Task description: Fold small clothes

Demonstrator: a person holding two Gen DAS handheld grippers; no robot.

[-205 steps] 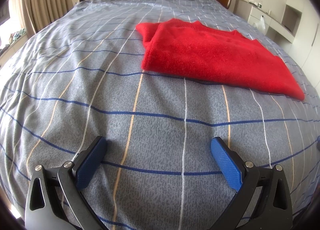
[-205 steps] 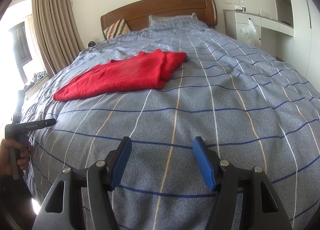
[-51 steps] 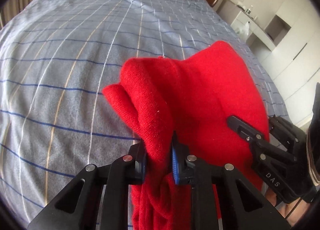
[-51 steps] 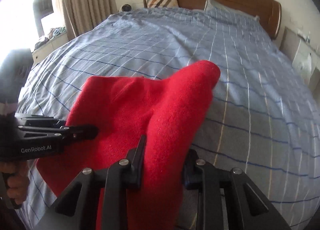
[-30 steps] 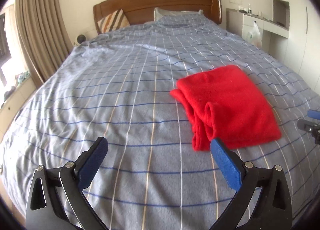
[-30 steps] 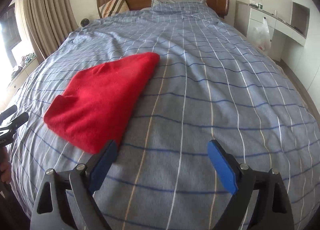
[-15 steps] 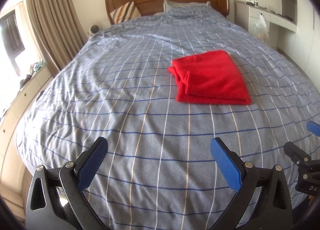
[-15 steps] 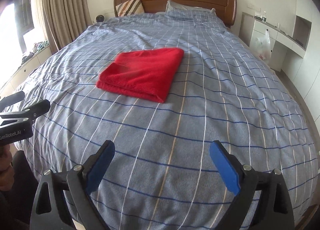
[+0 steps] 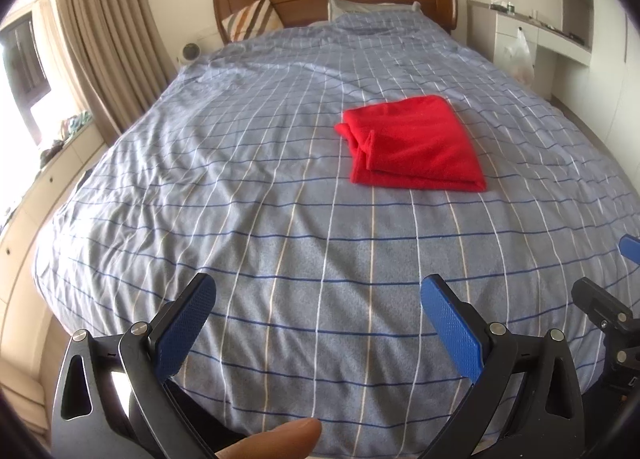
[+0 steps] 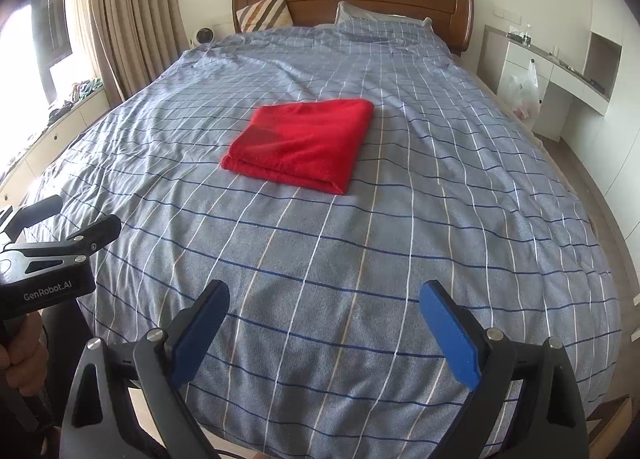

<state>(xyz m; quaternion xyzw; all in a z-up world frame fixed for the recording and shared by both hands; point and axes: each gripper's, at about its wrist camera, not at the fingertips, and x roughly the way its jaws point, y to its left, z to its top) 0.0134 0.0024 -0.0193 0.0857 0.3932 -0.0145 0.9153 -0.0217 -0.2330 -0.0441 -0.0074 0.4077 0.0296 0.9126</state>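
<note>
You held your left gripper wide open and empty, its blue pads spread over the near end of the bed. Your right gripper was spread just as wide, with nothing between its fingers. The red garment lay folded into a neat rectangle on the checked cover, well ahead of both grippers: ahead and to the right of the left one, ahead and slightly left of the right one. Neither gripper touched it. Your fingertip showed below the left gripper.
</note>
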